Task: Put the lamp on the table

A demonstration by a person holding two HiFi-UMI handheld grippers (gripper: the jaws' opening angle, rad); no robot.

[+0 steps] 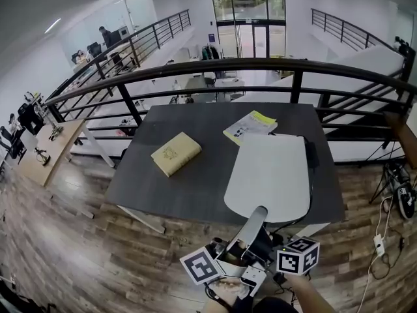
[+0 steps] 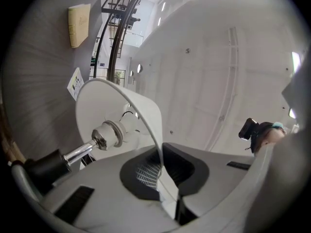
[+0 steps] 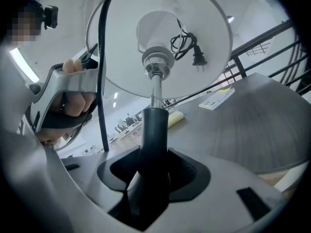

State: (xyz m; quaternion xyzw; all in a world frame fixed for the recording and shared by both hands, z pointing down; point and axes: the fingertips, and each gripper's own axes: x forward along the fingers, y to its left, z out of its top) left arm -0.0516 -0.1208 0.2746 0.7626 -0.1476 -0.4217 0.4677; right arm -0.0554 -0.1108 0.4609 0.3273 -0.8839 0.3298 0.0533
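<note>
Right claw (image 3: 153,173) on lamp (image 1: 270,175), above table (image 1: 189,181) edge

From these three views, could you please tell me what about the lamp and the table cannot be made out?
- Base of the lamp: in the head view it is hidden behind the left gripper and right gripper; in the right gripper view it is cut off by the bottom edge.
- Table beneath the shade: covered by the shade in the head view.
- Print on the booklet: too small in the head view.
</note>
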